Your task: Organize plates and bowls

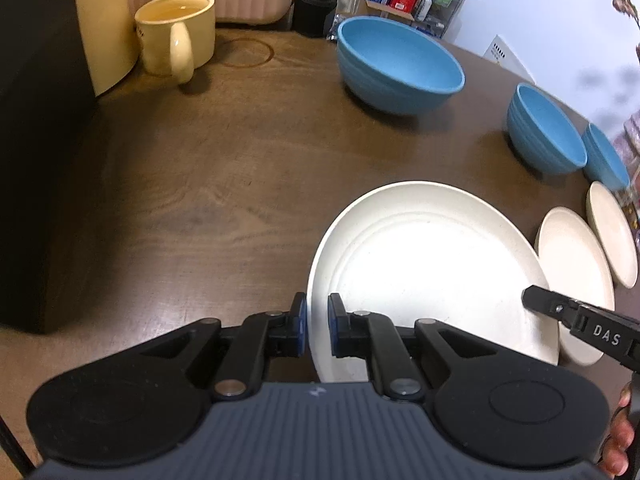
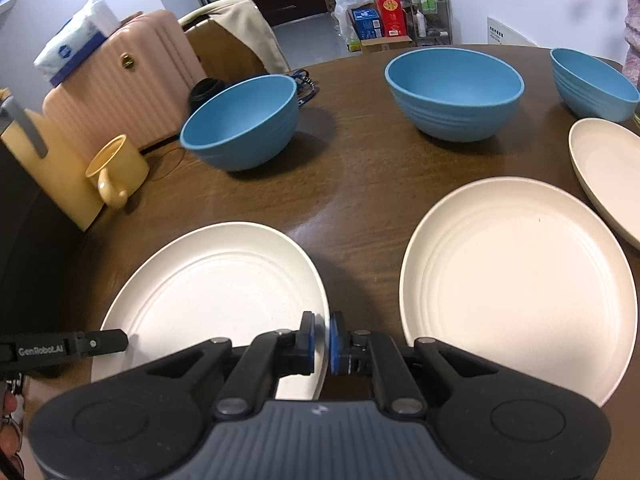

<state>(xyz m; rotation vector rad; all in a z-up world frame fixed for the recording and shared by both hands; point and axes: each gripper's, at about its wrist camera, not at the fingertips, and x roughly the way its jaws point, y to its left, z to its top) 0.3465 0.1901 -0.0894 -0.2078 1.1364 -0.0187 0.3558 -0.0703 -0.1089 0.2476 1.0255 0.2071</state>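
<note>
A large white plate [image 1: 424, 264] [image 2: 216, 292] is held between both grippers. My left gripper [image 1: 317, 314] is shut on its left rim, blue pads pinching the edge. My right gripper [image 2: 322, 334] is shut on the opposite rim. A finger of the right gripper [image 1: 538, 300] shows at the plate's right edge. A finger of the left gripper [image 2: 108, 340] shows at its left edge. A second white plate [image 2: 516, 280] lies to the right and a third plate [image 2: 608, 172] beyond it. Three blue bowls [image 2: 244, 120] [image 2: 456, 92] [image 2: 592, 80] stand in a row behind.
A yellow mug [image 1: 176, 32] [image 2: 116, 172] stands at the back left of the brown wooden table [image 1: 208, 184], beside a pale yellow box [image 2: 60, 172]. A pink suitcase [image 2: 120, 80] with a tissue pack [image 2: 76, 44] stands behind. A hand [image 1: 620, 440] holds the right gripper.
</note>
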